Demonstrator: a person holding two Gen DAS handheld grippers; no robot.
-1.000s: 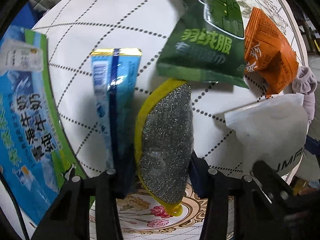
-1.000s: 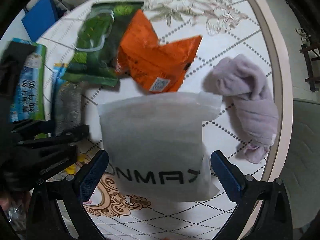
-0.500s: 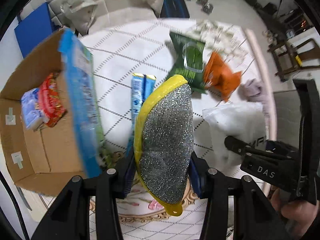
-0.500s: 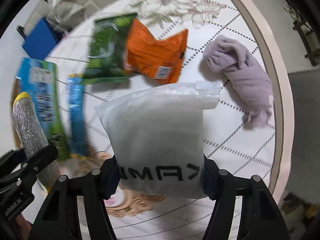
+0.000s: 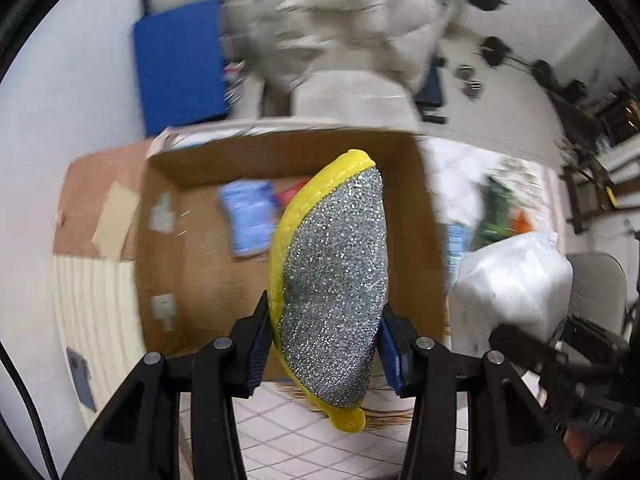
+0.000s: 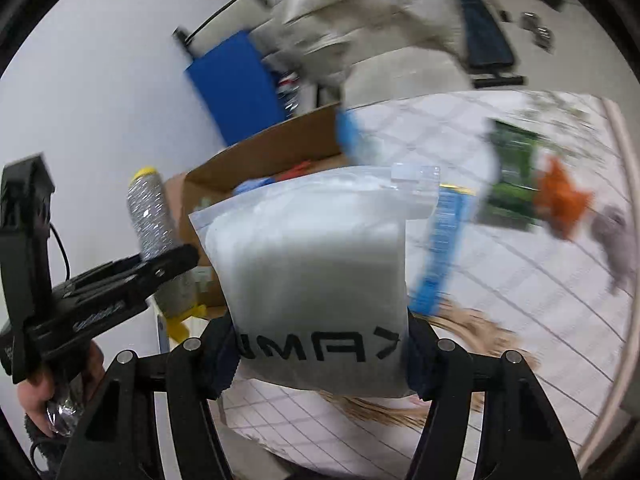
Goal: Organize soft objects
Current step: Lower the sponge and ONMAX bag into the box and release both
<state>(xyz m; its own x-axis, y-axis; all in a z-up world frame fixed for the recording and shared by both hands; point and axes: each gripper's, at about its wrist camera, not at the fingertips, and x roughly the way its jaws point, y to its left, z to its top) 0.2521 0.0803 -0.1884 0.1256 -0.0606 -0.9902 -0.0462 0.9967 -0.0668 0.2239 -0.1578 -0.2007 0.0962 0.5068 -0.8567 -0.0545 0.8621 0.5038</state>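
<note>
My left gripper [image 5: 324, 352] is shut on a yellow sponge with a silver scrubber face [image 5: 336, 280], held upright in the air in front of an open cardboard box [image 5: 192, 248]. The sponge also shows in the right wrist view [image 6: 154, 224]. My right gripper [image 6: 320, 356] is shut on a white zip bag with black letters [image 6: 312, 280], lifted above the table. That bag shows at the right of the left wrist view [image 5: 512, 280]. The box holds a blue packet [image 5: 248, 220] and something red.
On the white diamond-pattern table [image 6: 520, 280] lie a blue strip pack [image 6: 436, 256], a green pouch [image 6: 514, 160], an orange pouch [image 6: 560, 200] and a lilac cloth [image 6: 618, 240]. A blue board [image 5: 180, 68] and pale cushions stand behind the box.
Both grippers have lifted and swung left from the table toward the cardboard box, each carrying its object. The box now fills the left wrist view.
</note>
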